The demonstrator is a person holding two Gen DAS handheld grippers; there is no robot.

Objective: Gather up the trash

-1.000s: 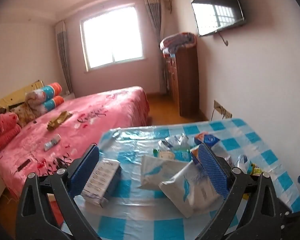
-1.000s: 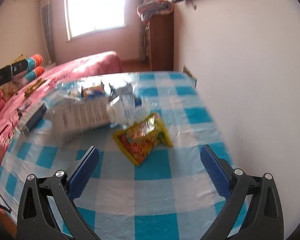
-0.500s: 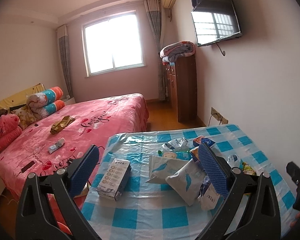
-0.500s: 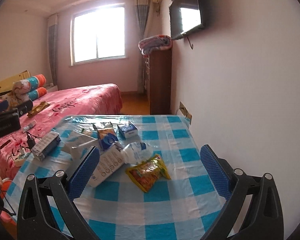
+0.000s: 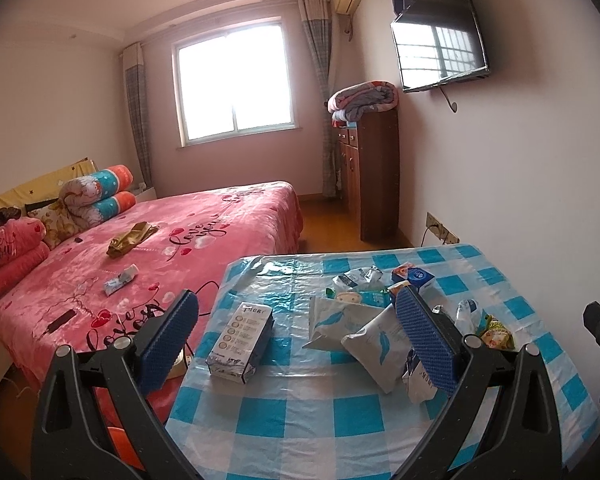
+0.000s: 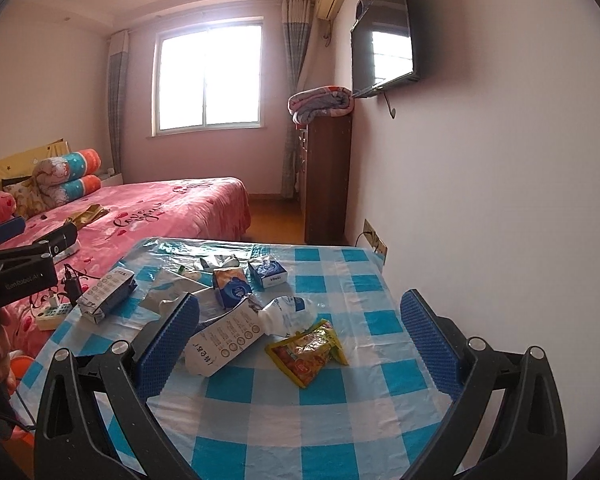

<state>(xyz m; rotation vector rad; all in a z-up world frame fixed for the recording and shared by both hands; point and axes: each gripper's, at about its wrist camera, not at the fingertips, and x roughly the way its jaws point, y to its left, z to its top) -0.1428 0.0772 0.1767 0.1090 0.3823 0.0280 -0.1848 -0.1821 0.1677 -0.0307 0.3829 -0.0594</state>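
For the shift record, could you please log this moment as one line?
stage: approach | left tool: open, empty | right tool: open, empty | trash: wrappers, snack packet, cartons on checked table

My left camera looks down over the checked table (image 5: 300, 408) toward the bed (image 5: 172, 236); my right one, just beside it, shares both.
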